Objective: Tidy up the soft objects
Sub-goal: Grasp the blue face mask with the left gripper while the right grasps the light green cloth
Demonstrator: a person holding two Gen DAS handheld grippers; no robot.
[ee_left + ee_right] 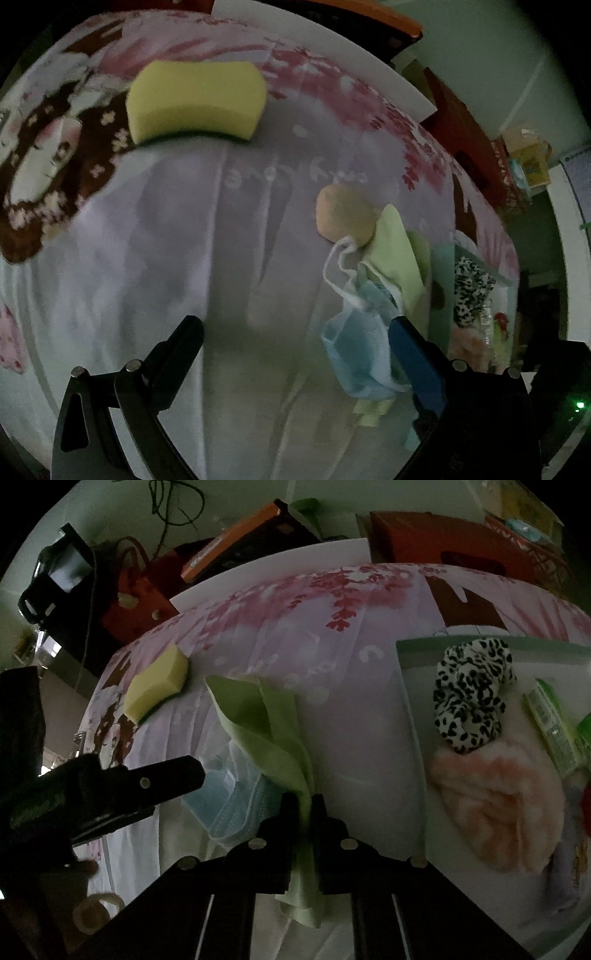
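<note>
Claws differ: the right claw (304, 805) pinches a green cloth (266, 731), which lies over a blue mask (236, 797) on the bed sheet (369, 720); the left claw (295, 332) gapes, holding nothing, just beside that mask.

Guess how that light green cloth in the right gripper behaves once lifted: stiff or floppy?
Probably floppy: the green cloth folds and bunches where the right gripper pinches it, and its tail hangs limp below the jaws. Likely light, since a thin pinch holds it. It overlaps the blue face mask, so the mask may drag along.
</note>
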